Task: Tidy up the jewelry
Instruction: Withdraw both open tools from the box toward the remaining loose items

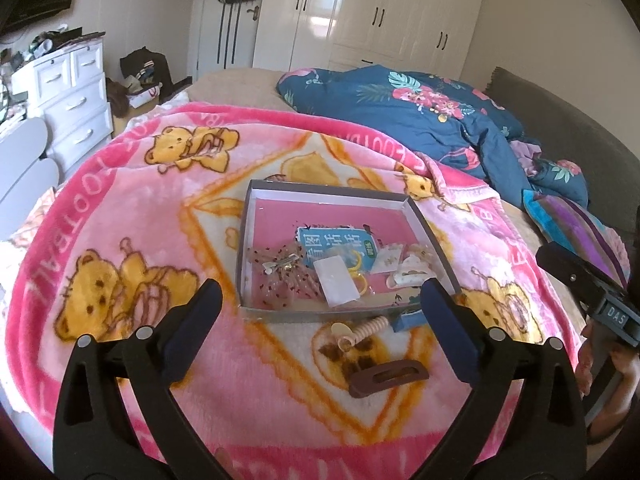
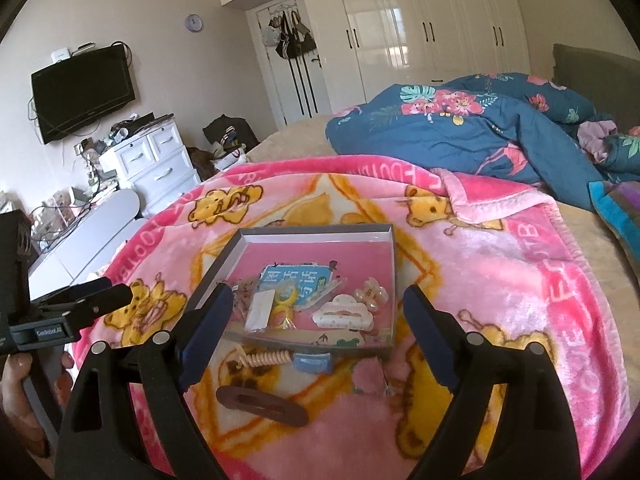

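Note:
A shallow grey box (image 1: 248, 236) with a pink floor lies on the pink bear blanket and also shows in the right wrist view (image 2: 394, 280). It holds hair clips, a white claw clip (image 2: 342, 312), yellow rings and a blue card. On the blanket in front lie a brown hair clip (image 1: 386, 378) (image 2: 262, 404), a peach spiral hair tie (image 1: 370, 328) (image 2: 266, 359), a blue clip (image 2: 312, 362) and a pink fluffy piece (image 2: 370, 376). My left gripper (image 1: 320, 300) is open and empty above these. My right gripper (image 2: 316, 304) is open and empty over the box's near edge.
The pink blanket (image 1: 120, 208) covers the bed. A crumpled blue floral duvet (image 1: 420, 116) lies behind the box. A white drawer chest (image 1: 72, 100) stands at the left, white wardrobes (image 1: 380, 12) at the back. A striped cushion (image 1: 576, 224) lies at the right.

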